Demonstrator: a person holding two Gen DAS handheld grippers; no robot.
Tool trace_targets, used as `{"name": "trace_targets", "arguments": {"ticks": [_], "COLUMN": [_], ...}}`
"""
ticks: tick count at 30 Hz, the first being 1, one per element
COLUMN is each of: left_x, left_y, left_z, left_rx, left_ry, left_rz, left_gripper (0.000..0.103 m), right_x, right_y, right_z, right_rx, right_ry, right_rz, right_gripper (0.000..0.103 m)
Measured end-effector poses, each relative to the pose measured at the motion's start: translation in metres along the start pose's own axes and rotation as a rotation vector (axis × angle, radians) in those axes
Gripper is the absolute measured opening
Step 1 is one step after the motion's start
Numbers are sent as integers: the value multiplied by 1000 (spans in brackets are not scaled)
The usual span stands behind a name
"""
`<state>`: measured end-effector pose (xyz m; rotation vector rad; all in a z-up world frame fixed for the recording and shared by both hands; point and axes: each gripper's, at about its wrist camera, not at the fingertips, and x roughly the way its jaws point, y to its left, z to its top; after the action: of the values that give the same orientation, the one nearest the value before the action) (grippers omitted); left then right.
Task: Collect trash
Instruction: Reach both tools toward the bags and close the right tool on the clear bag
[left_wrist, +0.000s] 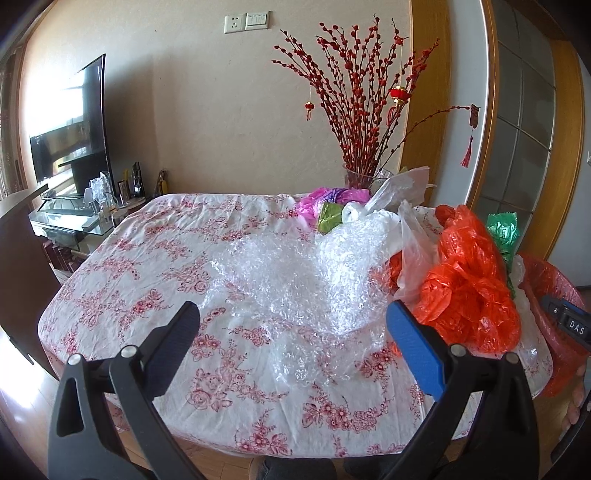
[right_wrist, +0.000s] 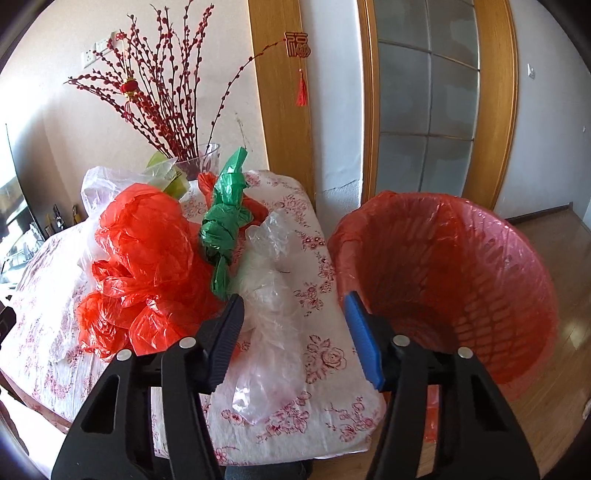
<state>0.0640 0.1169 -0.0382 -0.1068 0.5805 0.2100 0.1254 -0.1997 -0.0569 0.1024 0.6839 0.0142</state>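
Plastic trash lies on a table under a floral cloth (left_wrist: 155, 266). A sheet of bubble wrap (left_wrist: 295, 280) is spread in the middle, just ahead of my left gripper (left_wrist: 293, 306), which is open and holds nothing. To the right lie an orange-red bag (left_wrist: 469, 280) (right_wrist: 147, 258), a twisted green bag (right_wrist: 225, 218) and a crumpled clear bag (right_wrist: 269, 295). My right gripper (right_wrist: 294, 297) is open above the table's corner; the clear bag lies between its fingers, and I see no pad pressing on it. A bin lined with a red bag (right_wrist: 443, 266) stands right of the table.
A glass vase of red branches (left_wrist: 364, 177) stands at the table's far edge, with a pink bag (left_wrist: 325, 199) and a green packet (left_wrist: 330, 218) beside it. A TV (left_wrist: 70, 147) on a glass stand is at the left. A wooden-framed glass door (right_wrist: 428, 103) is behind the bin.
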Motion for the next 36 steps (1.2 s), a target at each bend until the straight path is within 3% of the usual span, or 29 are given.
{"name": "trace_targets", "arguments": {"ticks": [11, 14, 16, 22, 26, 36], "left_x": [23, 26, 29, 42, 47, 72], "left_y": [-12, -15, -16, -24, -32, -51], "left_z": [4, 4, 4, 7, 10, 12], "left_rx": [16, 17, 14, 19, 25, 91], "left_ry": [41, 50, 56, 87, 100, 154], "left_rz": [-51, -57, -63, -72, -78, -4], "left_gripper": [96, 95, 93, 84, 84, 80], "right_x": [46, 56, 59, 46, 33, 22], "right_y": [21, 23, 24, 23, 16, 3], "right_z": [9, 5, 4, 2, 3, -1], "right_rx": [-73, -85, -92, -107, -101, -77], "right_ry": [88, 116, 118, 93, 69, 64], "right_rz": [13, 22, 29, 22, 4, 8], "right_gripper": [53, 47, 38, 26, 25, 25]}}
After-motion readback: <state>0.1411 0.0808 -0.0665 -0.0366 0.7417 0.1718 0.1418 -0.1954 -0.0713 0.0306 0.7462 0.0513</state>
